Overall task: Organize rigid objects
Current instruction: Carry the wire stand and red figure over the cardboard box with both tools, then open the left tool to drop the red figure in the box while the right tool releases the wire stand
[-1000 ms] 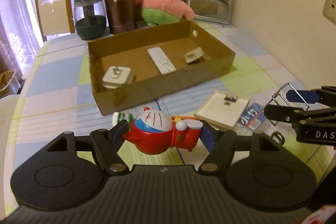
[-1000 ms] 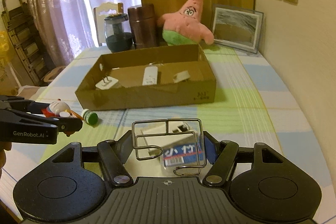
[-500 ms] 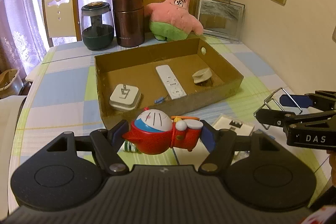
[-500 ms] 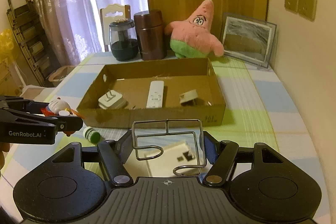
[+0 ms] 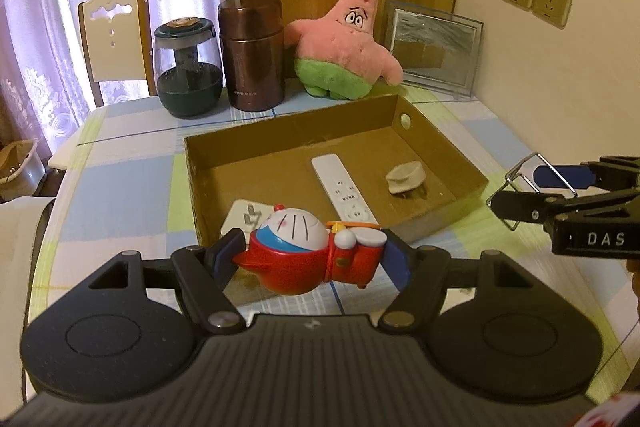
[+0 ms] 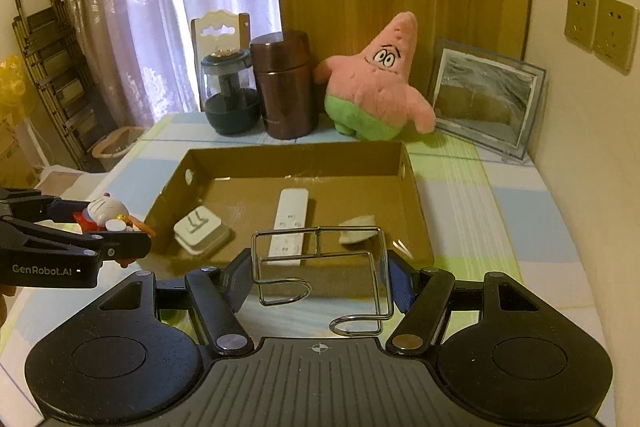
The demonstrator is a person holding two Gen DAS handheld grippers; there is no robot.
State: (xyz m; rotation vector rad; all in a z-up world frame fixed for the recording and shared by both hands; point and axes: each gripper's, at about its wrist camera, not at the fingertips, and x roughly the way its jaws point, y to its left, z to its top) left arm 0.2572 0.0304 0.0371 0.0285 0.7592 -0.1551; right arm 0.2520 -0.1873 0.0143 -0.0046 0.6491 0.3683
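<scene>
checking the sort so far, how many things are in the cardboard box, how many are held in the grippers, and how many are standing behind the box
In the cardboard box: 3 (white plug adapter, white remote, small beige piece)
Held in grippers: 2 (red and white toy figure in the left gripper, wire rack in the right gripper)
Behind the box: 4 (glass jar, brown canister, pink star plush, picture frame)
Total: 9
</scene>
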